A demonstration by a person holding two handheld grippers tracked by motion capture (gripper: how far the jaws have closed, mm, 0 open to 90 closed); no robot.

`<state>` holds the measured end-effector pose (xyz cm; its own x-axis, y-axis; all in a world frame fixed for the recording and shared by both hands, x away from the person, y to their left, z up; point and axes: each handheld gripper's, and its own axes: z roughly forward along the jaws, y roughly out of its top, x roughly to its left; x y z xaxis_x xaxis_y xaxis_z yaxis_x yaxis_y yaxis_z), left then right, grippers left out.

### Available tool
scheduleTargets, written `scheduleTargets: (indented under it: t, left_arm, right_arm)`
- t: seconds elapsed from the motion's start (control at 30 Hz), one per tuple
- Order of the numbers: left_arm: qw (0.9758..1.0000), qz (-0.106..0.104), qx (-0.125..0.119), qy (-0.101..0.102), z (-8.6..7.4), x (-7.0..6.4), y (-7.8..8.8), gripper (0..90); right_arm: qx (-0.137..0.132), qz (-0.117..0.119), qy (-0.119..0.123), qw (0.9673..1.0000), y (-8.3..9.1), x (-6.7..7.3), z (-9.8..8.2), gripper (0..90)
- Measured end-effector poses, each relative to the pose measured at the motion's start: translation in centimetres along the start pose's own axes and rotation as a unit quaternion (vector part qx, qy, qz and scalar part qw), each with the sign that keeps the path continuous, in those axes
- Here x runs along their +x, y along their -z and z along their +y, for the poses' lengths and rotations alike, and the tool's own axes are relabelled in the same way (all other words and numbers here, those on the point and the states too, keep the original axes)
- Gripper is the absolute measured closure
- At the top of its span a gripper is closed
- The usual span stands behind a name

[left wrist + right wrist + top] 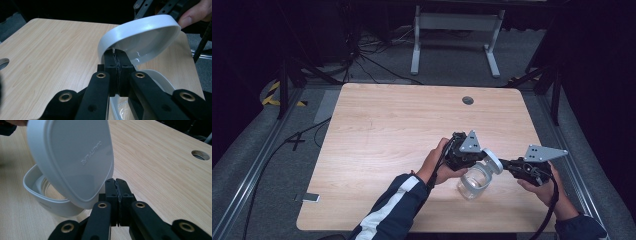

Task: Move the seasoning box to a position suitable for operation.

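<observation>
Item: clear jar (474, 183) with white collar, set near the table's (377, 130) near right edge; white lid (493, 161) raised and tilted just above its mouth.

Handling: the step is judged to be opening or closing the jar. The lid is best kept level with the collar, and the jar steadied so it is not tipped.

Left gripper (466, 155): jaws seen pressed together at the lid's rim in the left gripper view; whether the rim is pinched cannot be told.

Right gripper (518, 165): jaws closed, beside the lid's edge; a grip cannot be confirmed.

Appearance: lid (75, 157) rounded-square, matte, embossed lettering on top; glossy inside (147, 42).
</observation>
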<state>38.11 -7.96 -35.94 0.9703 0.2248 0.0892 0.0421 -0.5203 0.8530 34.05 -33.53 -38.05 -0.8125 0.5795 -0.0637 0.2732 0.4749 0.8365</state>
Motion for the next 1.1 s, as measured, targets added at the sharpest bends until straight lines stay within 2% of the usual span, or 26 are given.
scheduleTargets:
  t: [0.13,0.17,0.23,0.27,0.33,0.43,0.5,0.8,1.07,1.1]
  left_arm:
    - [1.0,0.0,0.003,-0.004,0.1,0.2,-0.4,88.6]
    - [1.0,0.0,0.003,0.002,0.1,0.2,-0.5,88.6]
    - [1.0,0.0,0.005,-0.005,0.1,0.3,-0.6,88.2]
    - [1.0,0.001,0.003,-0.001,0.1,0.3,-0.6,88.2]
    - [1.0,0.001,0.007,0.003,0.0,0.4,-0.5,88.2]
    - [0.9999,0.006,0.012,-0.004,0.0,0.5,-0.1,88.0]
    - [1.0,0.005,0.008,0.002,-0.1,0.6,0.0,87.9]
    - [0.9995,0.025,0.02,0.003,-1.3,1.2,1.8,87.5]
    - [0.9973,0.054,0.05,0.009,-4.3,1.7,5.0,86.2]
    - [0.9973,0.054,0.05,0.009,-4.3,1.7,5.0,86.0]
  right_arm:
    - [-0.001,-0.001,0.002,1.0,0.0,0.0,0.0,89.7]
    - [-0.001,-0.001,0.001,1.0,0.0,-0.1,-0.1,89.7]
    - [-0.001,-0.001,0.001,1.0,0.1,-0.1,-0.1,89.7]
    - [0.0,-0.001,0.0,1.0,0.1,-0.1,-0.1,89.7]
    - [-0.001,-0.001,-0.001,1.0,0.1,-0.1,-0.1,89.7]
    - [0.0,-0.001,-0.002,1.0,0.2,-0.2,-0.2,89.7]
    - [0.0,-0.001,-0.002,1.0,0.2,-0.2,-0.2,89.7]
    - [-0.002,-0.004,-0.005,1.0,0.2,-0.4,-0.3,89.6]
    - [-0.004,-0.011,-0.012,0.9999,0.6,-0.8,-0.5,89.4]
    - [-0.004,-0.011,-0.012,0.9999,0.6,-0.8,-0.5,89.4]
